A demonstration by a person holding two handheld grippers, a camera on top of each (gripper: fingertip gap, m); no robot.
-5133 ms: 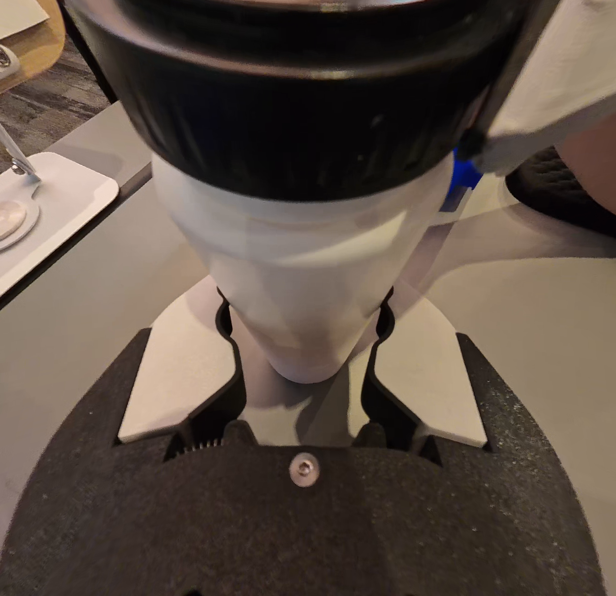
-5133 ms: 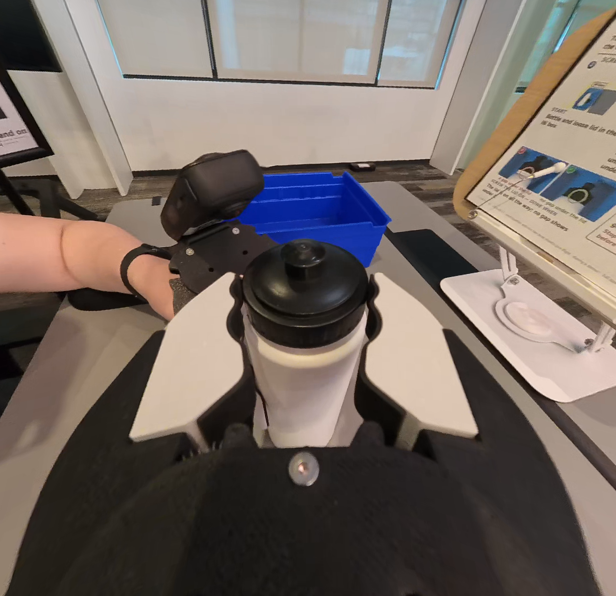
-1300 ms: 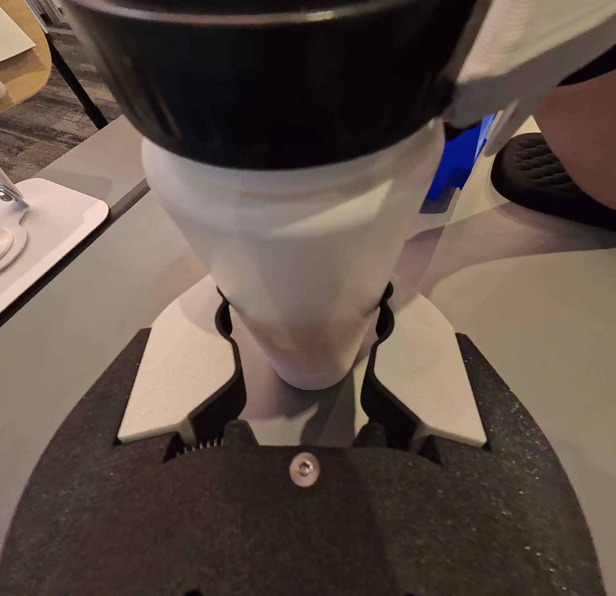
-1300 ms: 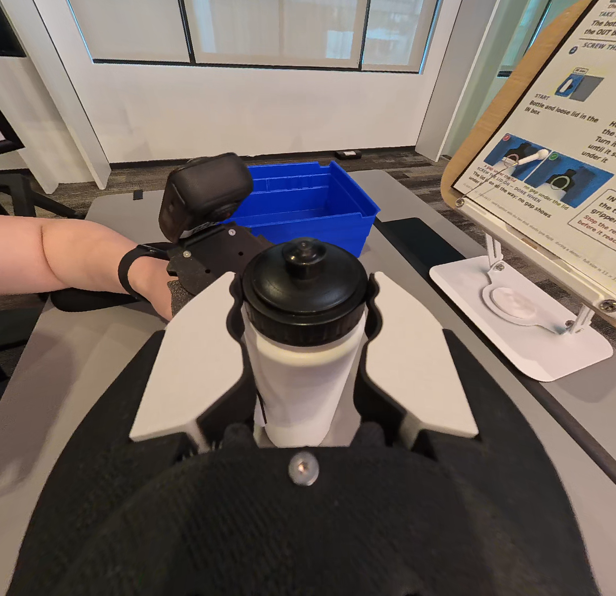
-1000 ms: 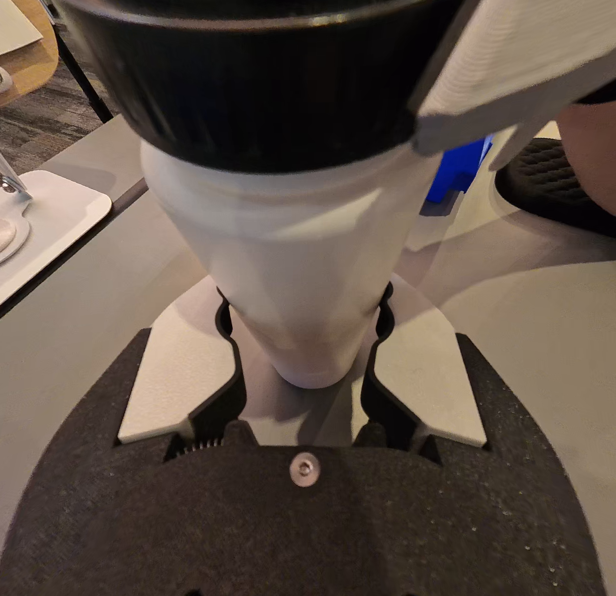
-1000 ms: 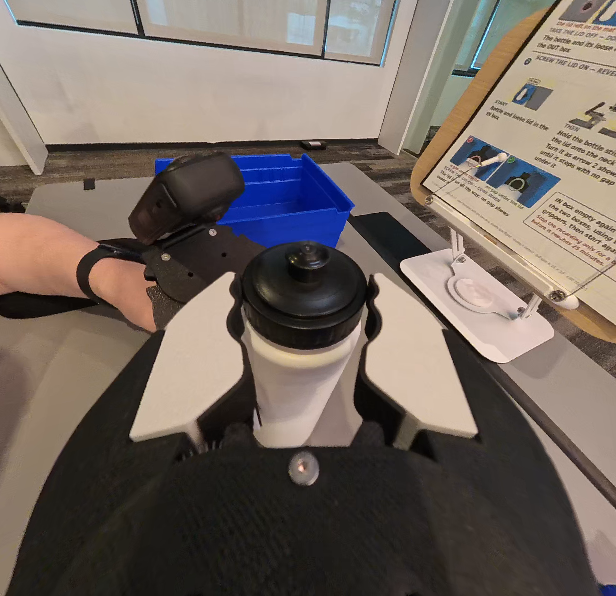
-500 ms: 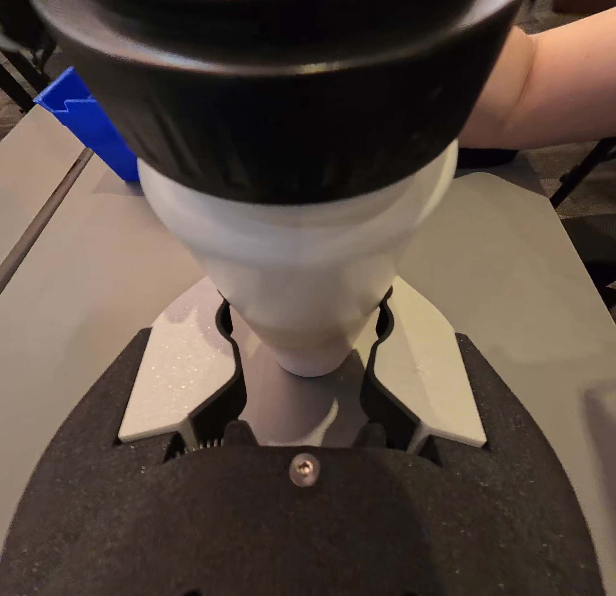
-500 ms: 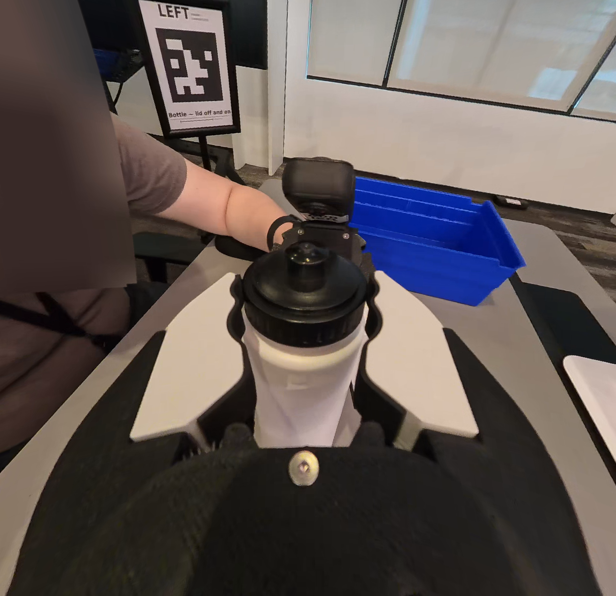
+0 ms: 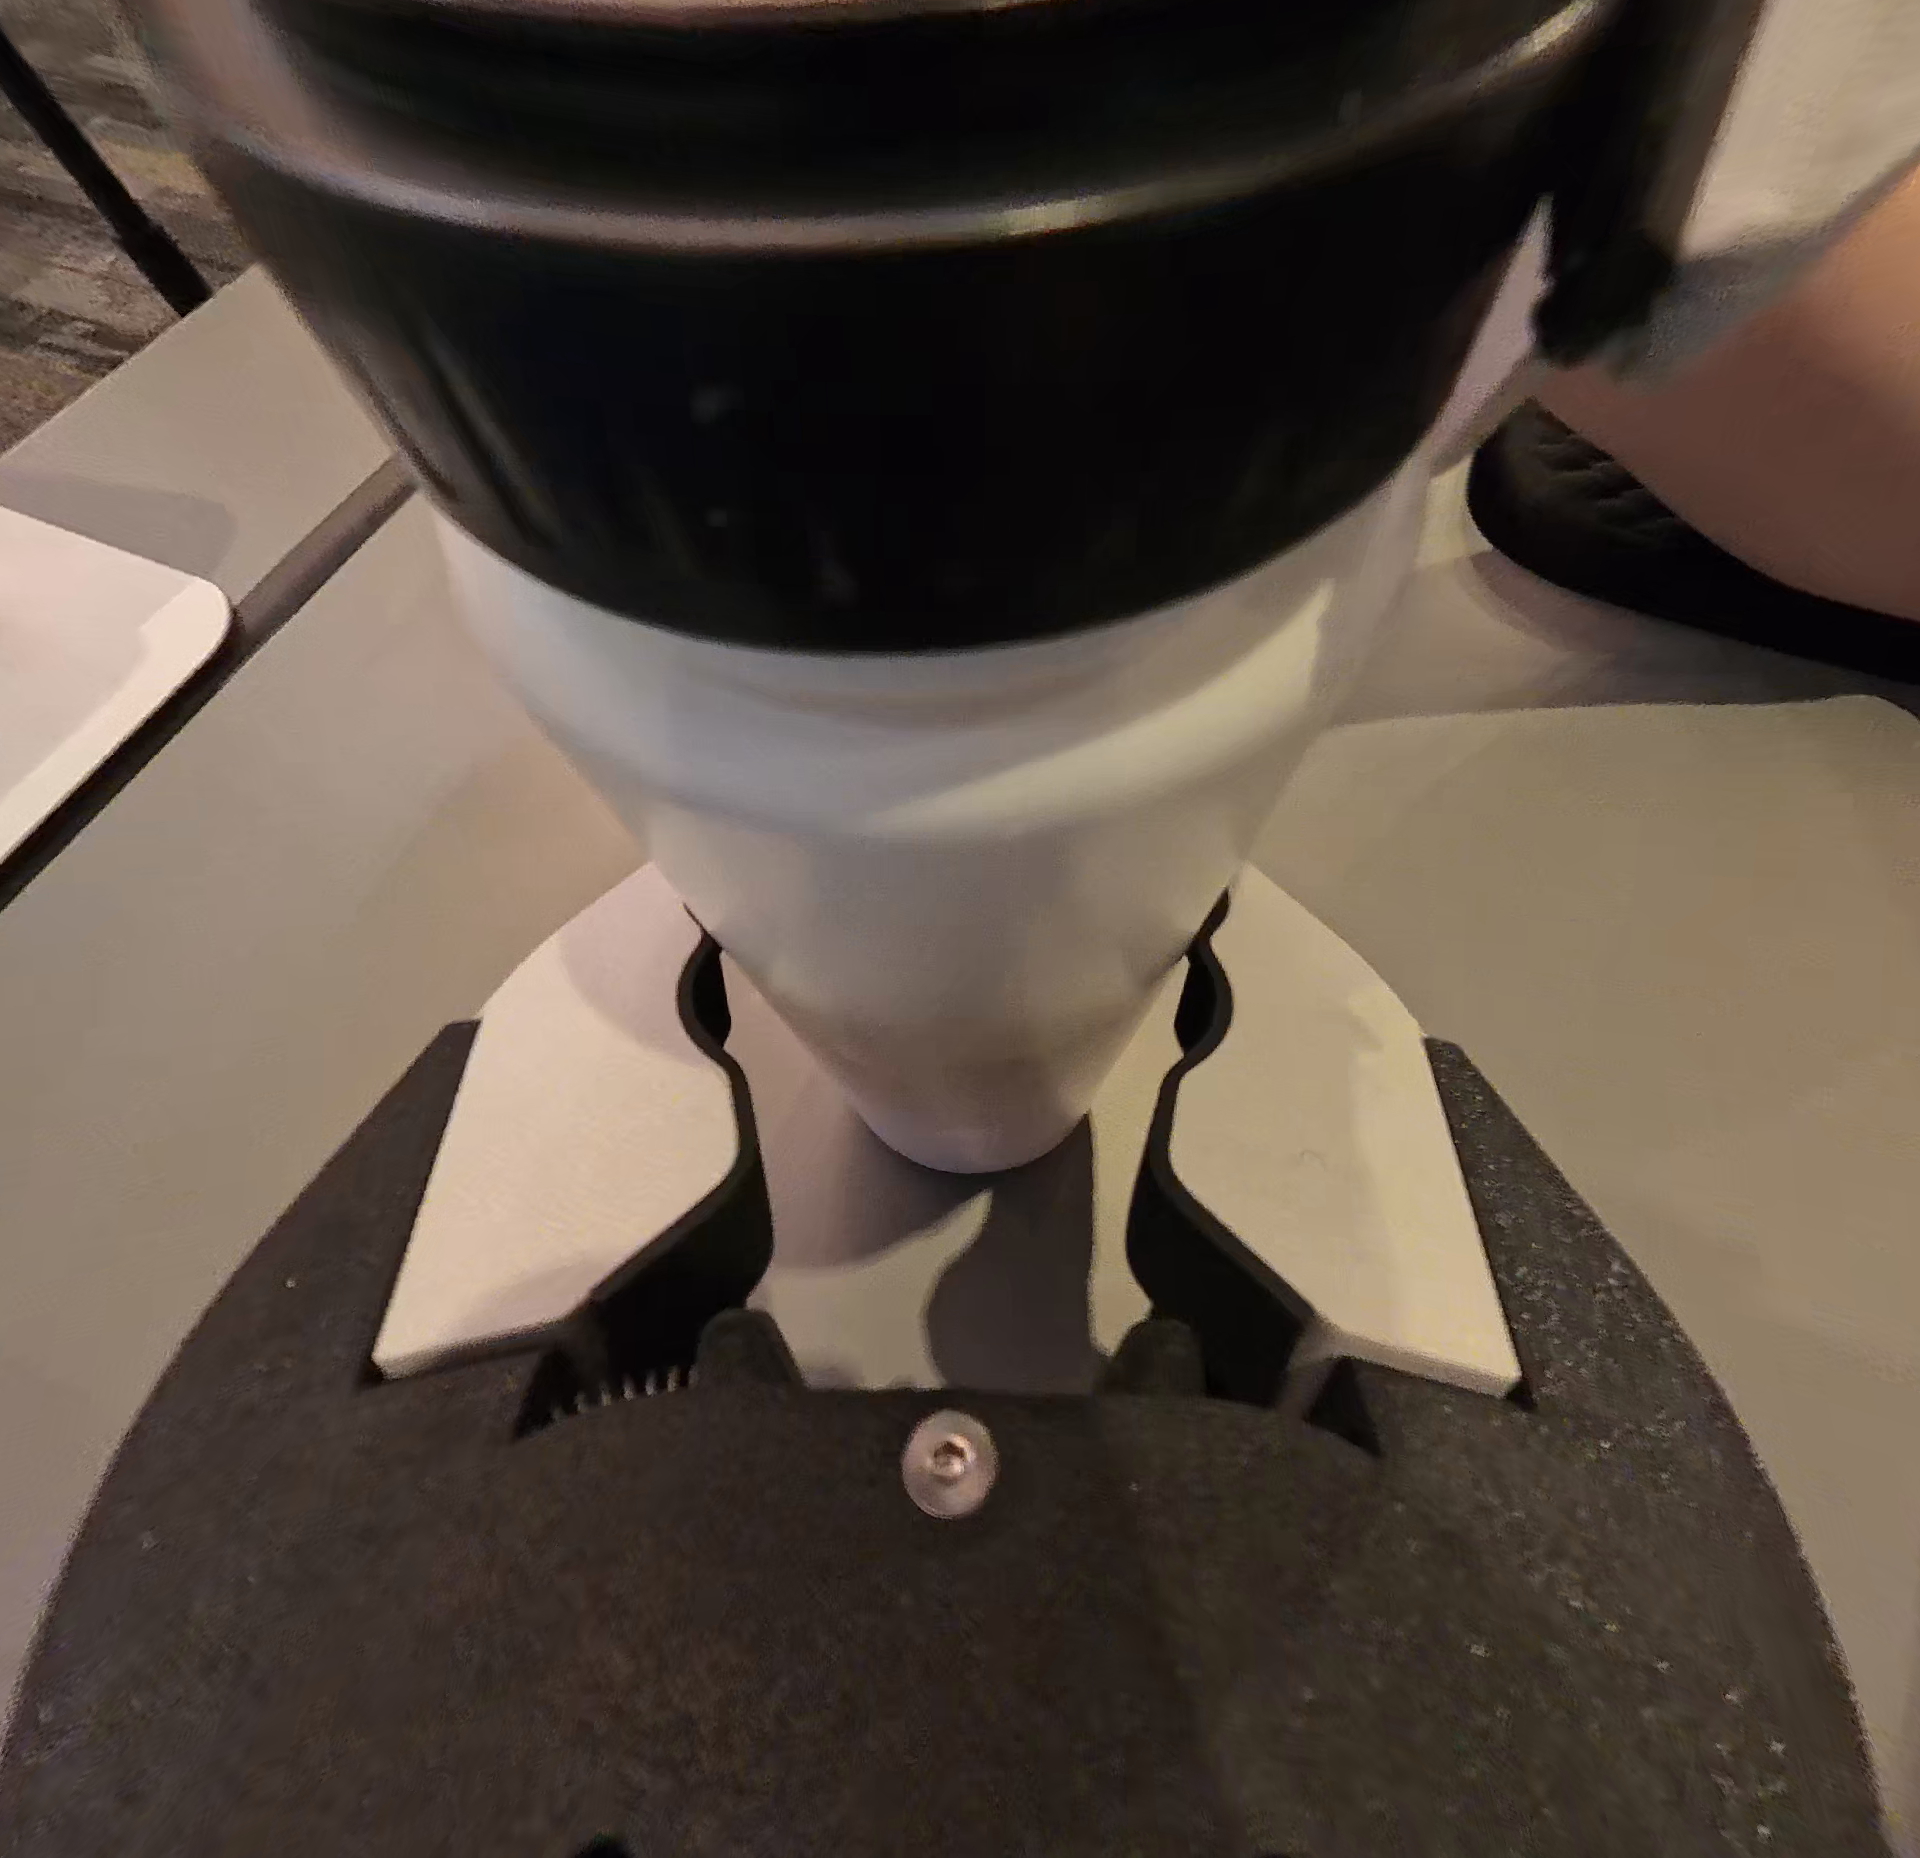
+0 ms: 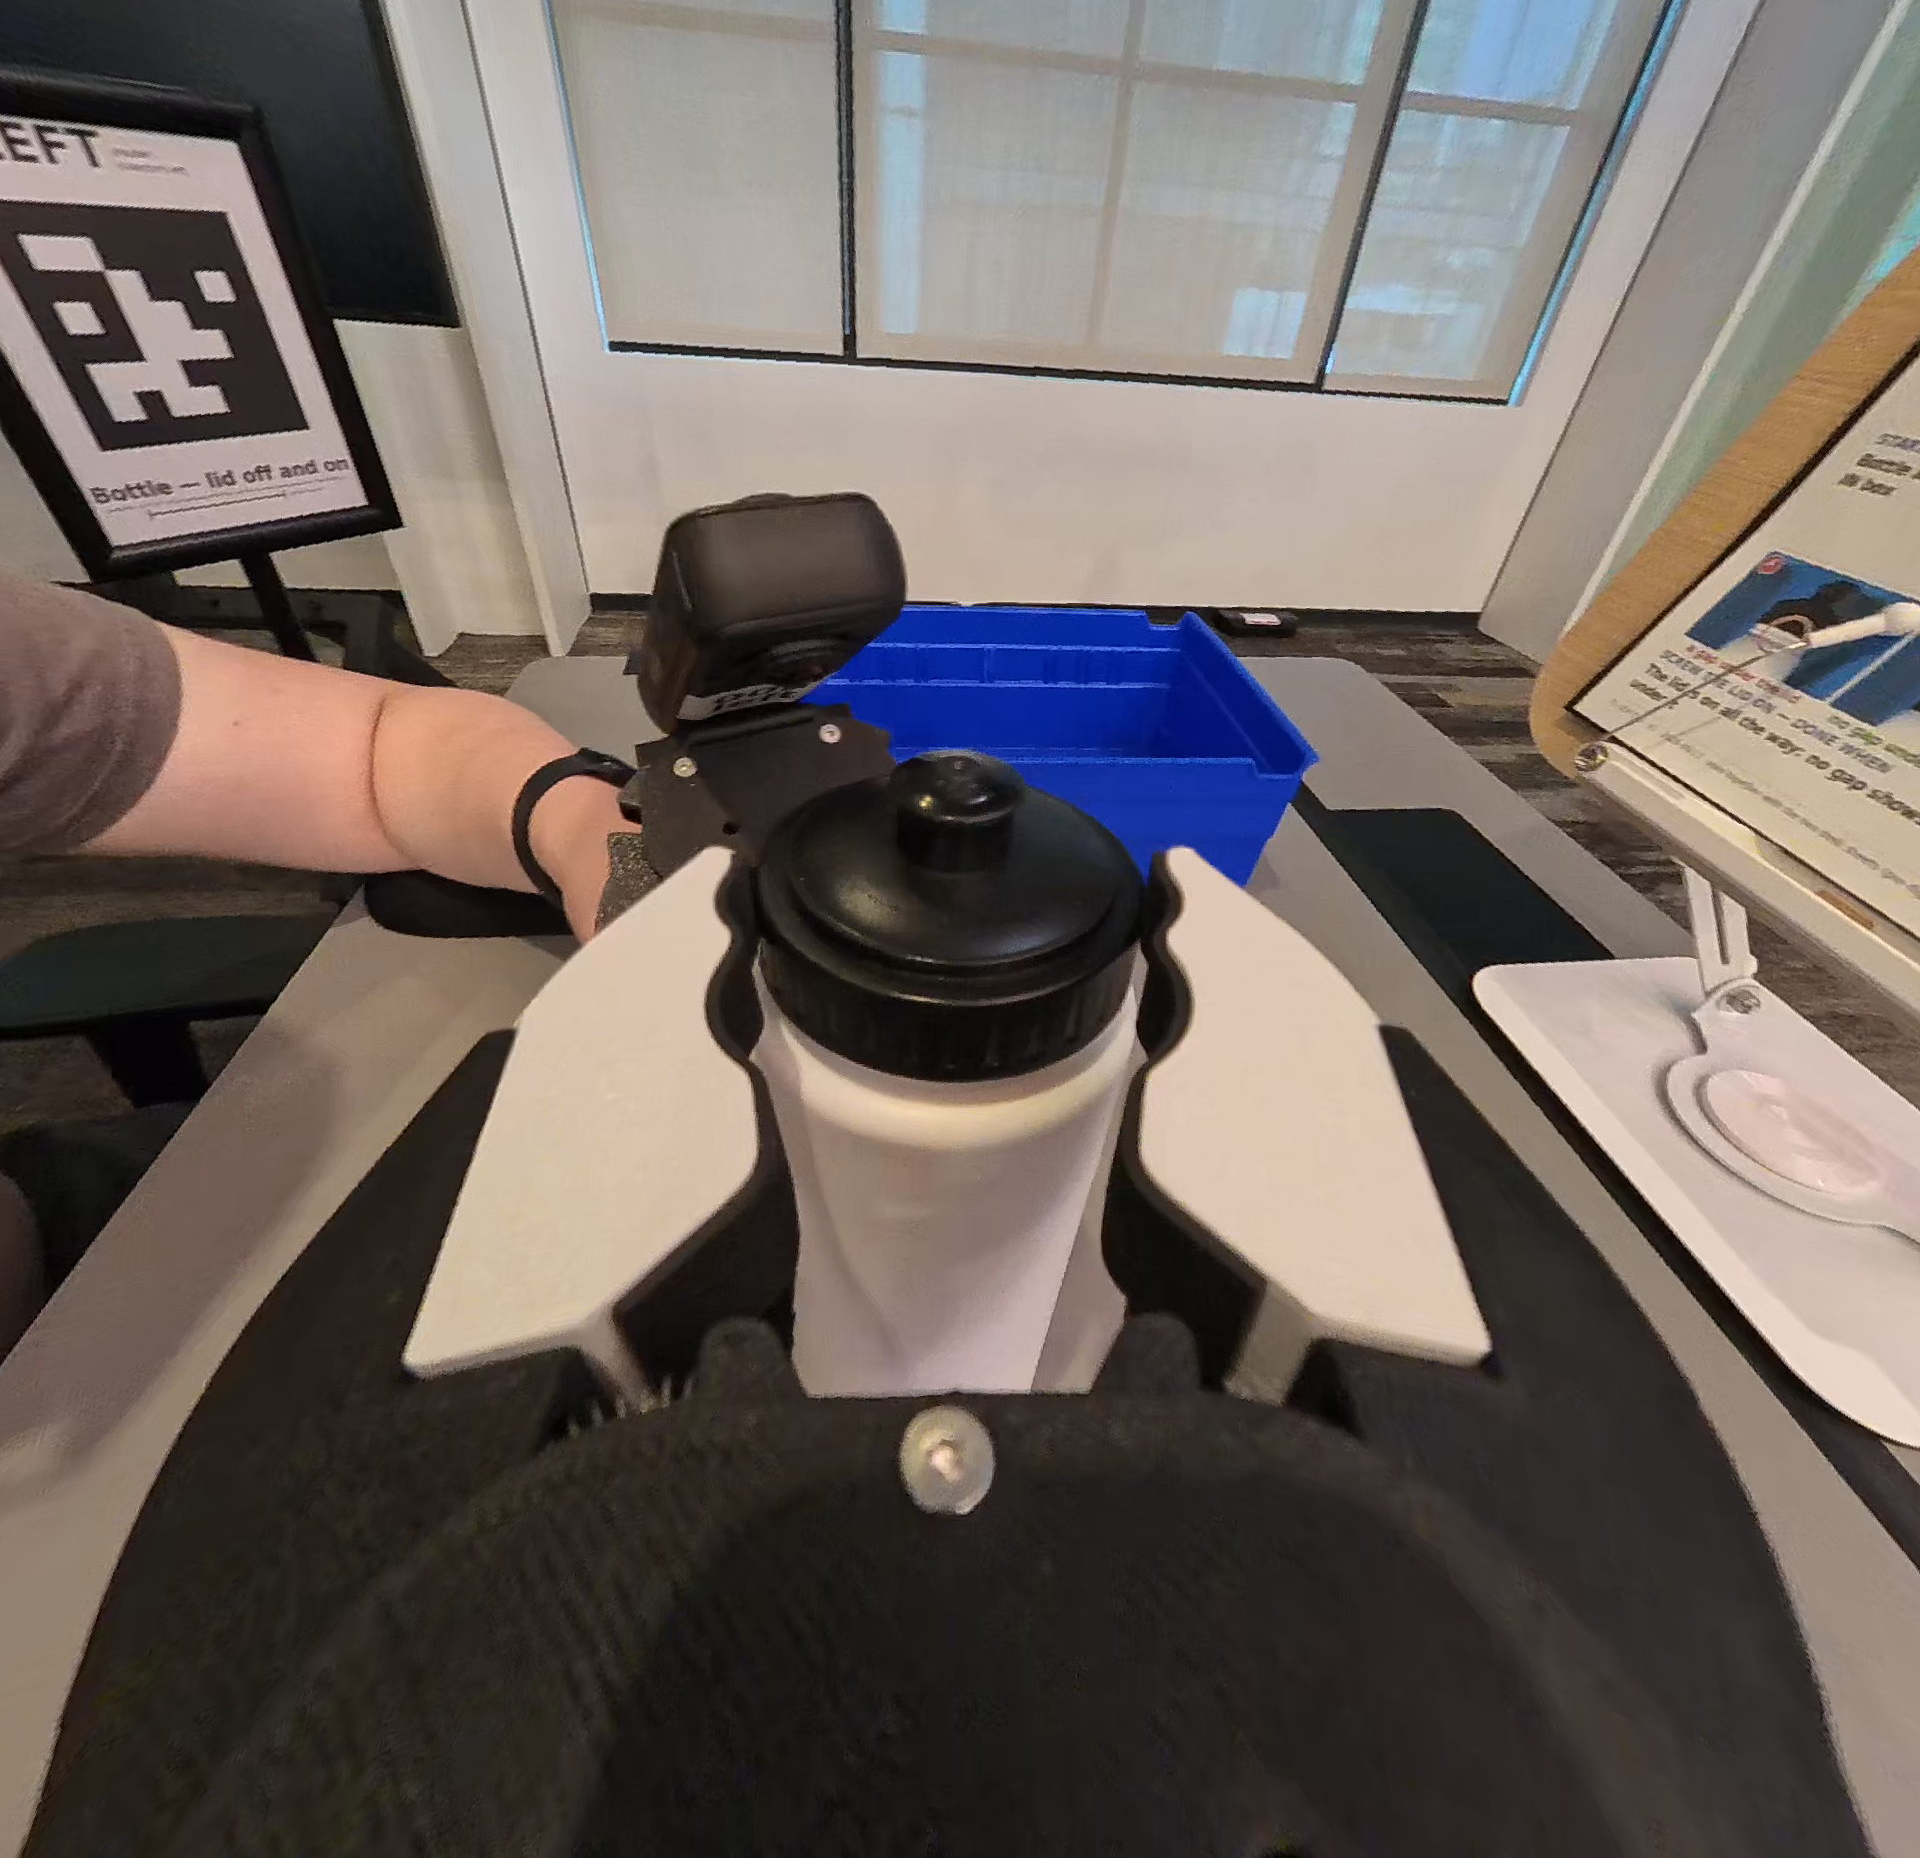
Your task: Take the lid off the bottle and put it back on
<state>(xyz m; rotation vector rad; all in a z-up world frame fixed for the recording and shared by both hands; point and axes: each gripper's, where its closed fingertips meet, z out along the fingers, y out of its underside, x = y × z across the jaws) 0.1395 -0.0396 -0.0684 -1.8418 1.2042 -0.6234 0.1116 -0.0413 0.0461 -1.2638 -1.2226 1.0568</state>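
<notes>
- Right wrist view is showing the right gripper [image 10: 945, 935] closing its white fingers [image 10: 623, 1112] on the black lid [image 10: 940, 935], which is sitting on the white bottle [image 10: 935, 1206].
- Left gripper [image 9: 956, 987] is clamping the lower body of the bottle [image 9: 935, 873], which is standing upright on the grey table [image 9: 260, 925] between its fingers [image 9: 582, 1143].
- Beyond the right gripper's tips, a blue bin [image 10: 1081, 738] is resting on the table [image 10: 1382, 728].
- Off to that gripper's right, a white stand [image 10: 1662, 1164] is propping up an instruction board [image 10: 1766, 665].
</notes>
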